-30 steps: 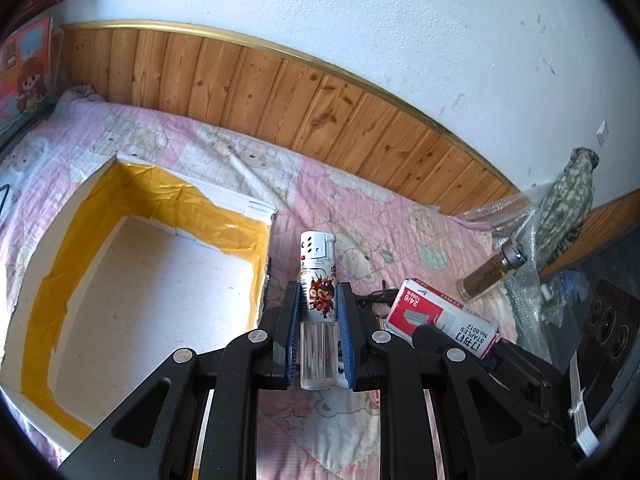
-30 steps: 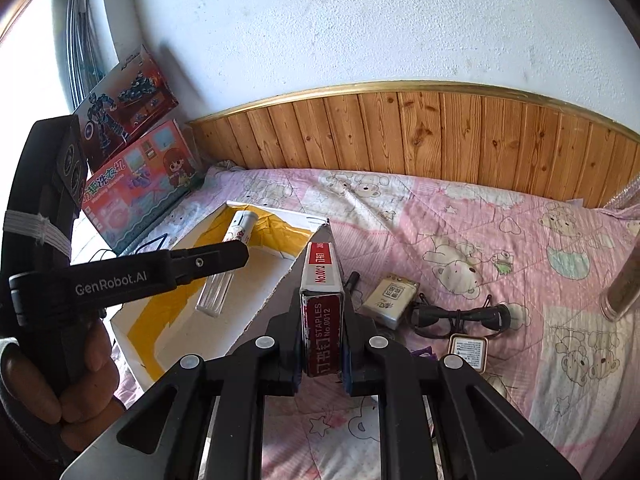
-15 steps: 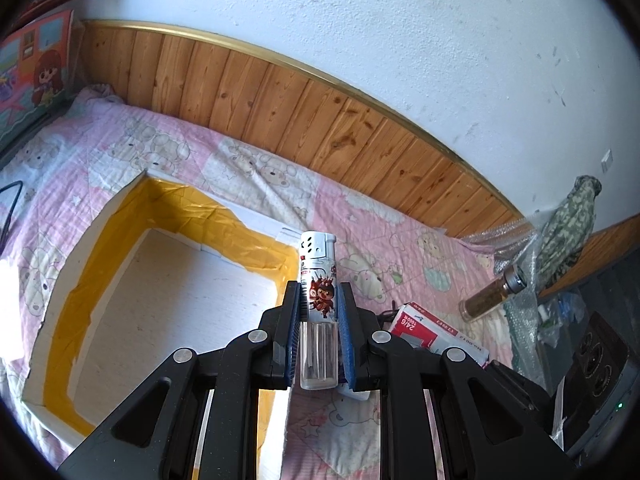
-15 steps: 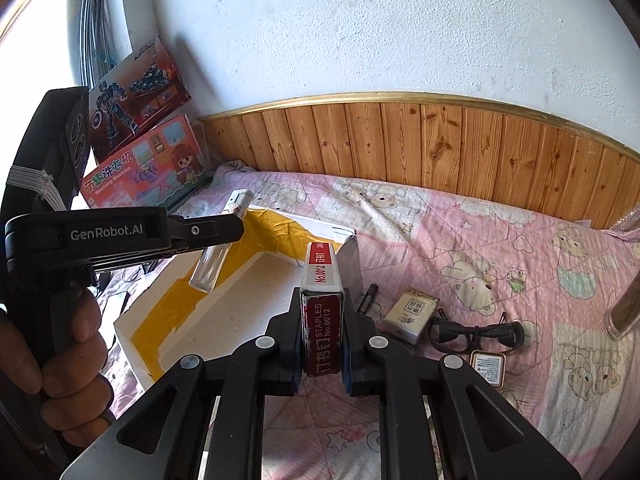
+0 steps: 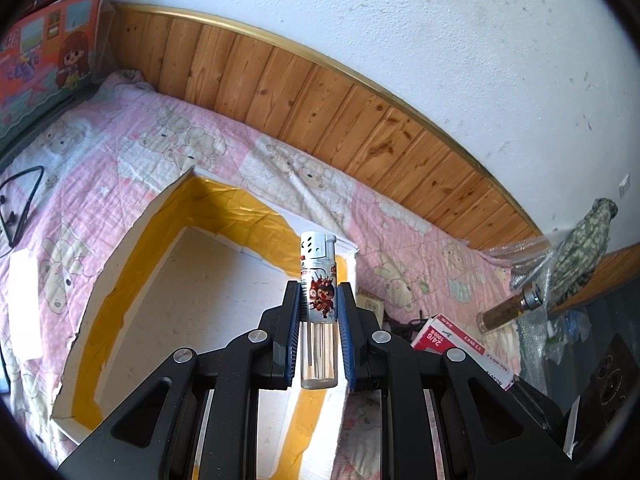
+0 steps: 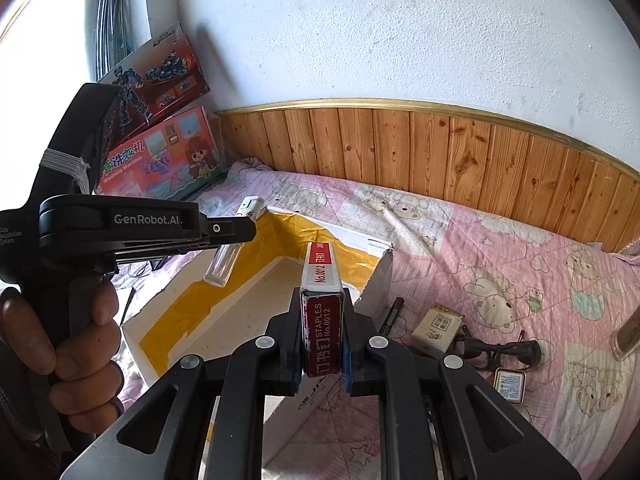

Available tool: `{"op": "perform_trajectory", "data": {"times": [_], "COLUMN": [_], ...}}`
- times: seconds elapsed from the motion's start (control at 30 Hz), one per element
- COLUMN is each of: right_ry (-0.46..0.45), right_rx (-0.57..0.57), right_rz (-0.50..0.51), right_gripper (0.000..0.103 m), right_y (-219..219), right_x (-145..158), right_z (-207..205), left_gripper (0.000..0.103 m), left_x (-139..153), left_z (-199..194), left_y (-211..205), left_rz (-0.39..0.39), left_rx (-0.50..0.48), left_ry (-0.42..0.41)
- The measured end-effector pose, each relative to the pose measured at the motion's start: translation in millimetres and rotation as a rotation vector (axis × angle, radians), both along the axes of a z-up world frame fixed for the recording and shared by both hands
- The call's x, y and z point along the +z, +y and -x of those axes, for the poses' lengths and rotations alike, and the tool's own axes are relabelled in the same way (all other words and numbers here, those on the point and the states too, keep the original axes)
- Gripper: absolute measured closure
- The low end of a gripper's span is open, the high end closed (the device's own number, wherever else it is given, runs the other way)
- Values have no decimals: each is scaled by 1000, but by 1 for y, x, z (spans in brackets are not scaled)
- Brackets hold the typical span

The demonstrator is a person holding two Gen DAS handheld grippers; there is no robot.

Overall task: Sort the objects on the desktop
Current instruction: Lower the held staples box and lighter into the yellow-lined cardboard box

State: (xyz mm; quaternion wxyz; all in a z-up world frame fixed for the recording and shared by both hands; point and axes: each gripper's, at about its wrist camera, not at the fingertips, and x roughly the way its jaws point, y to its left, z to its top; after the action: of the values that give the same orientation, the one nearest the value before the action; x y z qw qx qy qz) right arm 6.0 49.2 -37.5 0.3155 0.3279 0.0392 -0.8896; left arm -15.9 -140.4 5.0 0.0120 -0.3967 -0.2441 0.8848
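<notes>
Lighter (image 5: 319,304) clamped in left gripper (image 5: 319,312), staple box (image 6: 322,312) clamped in right gripper (image 6: 322,334); both held above white box (image 5: 132,224), likely for drop-in.

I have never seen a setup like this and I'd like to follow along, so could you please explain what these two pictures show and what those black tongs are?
No robot arm here: a person holds a black two-finger gripper in each hand, and each has a fisheye camera looking forward along its fingers, hence the curved edges.

One picture is from the left gripper. It is shut on a clear lighter with a cartoon label, held above an open white box lined with yellow tape.

The other is from the right gripper, shut on a red-and-white staples box. This view also shows the left gripper from the side, with the person's hand on its handle.

Everything sits on a pink teddy-bear quilt. Lying on it beside the box are glasses, a black pen and a small beige packet.
</notes>
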Motion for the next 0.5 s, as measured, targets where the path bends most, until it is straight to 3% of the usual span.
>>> {"op": "perform_trajectory", "data": {"times": [0.33, 0.5], "right_ry": [3, 12], "right_rx": [39, 61], "right_rz": [-44, -114], "right_gripper": [88, 88], "right_y": [-29, -47], "right_x": [-10, -18], "right_z": [-2, -1], "left_gripper": [85, 85], "left_x": [-16, -22], "left_z": [12, 23], "left_y": [-20, -20], "left_rz": [4, 16], "left_rx": [23, 24], "left_ry": [-64, -93]}}
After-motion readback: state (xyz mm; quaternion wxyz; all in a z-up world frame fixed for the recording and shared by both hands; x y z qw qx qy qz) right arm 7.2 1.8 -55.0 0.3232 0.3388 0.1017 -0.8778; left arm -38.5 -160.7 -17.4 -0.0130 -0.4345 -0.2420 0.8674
